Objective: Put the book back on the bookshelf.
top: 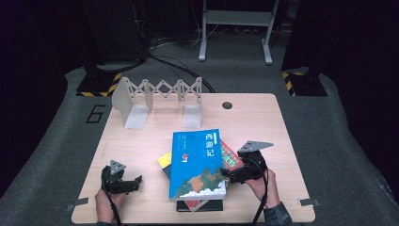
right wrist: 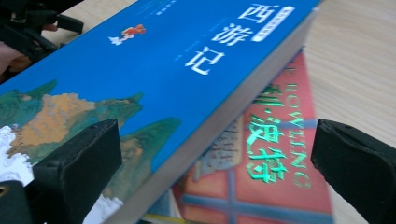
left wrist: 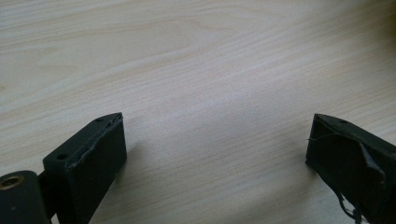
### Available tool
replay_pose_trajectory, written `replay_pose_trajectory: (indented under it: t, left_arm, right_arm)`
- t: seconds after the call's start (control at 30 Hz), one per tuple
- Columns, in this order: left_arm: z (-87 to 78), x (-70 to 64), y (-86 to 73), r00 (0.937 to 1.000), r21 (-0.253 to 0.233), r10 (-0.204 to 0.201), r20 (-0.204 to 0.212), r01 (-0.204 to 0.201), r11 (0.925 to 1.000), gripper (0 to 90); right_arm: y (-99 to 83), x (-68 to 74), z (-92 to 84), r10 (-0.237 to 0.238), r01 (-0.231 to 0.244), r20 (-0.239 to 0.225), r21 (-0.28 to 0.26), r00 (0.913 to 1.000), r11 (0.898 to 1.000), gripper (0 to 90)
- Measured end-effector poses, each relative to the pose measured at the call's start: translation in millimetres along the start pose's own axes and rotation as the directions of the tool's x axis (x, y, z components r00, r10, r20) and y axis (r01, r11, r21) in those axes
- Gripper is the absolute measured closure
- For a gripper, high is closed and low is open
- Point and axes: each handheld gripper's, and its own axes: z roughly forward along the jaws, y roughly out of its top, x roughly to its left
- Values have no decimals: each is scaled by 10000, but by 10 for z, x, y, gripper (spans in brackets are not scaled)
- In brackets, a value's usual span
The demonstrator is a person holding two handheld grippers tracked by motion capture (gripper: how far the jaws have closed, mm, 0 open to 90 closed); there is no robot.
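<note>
Blue book titled "西游记", atop red book; right gripper jaws spread at its right edge; left gripper jaws spread over counter.

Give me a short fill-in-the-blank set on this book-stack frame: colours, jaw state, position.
1. The top book of the stack has a ____ cover.
2. The right gripper, jaws open, is at the top book's ____ edge.
3. The left gripper has its jaws ____ over bare table.
4. The book just below the top one is ____.

Missing words: blue; right; open; red
</note>
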Motion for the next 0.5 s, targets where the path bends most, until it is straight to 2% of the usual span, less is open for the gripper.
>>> replay_pose_trajectory:
  t: [0.13,0.3,0.43,0.5]
  left_arm:
    - [-1,0,0,10000,8,8,-1,-8,10000,49]
    - [1,-4,-2,10000,-42,-5,-17,5,10000,53]
    - [1,-4,-2,10000,-41,-5,-15,5,10000,53]
    - [0,-3,-1,10000,-26,-5,2,5,10000,53]
  right_arm:
    - [17,82,118,67,-61,-195,288,9998,9996,27]
    - [9,140,250,-86,118,-451,704,9989,9975,58]
    - [8,143,285,88,-39,-656,750,9978,9972,77]
    - [8,142,295,354,-288,-842,789,9958,9965,102]
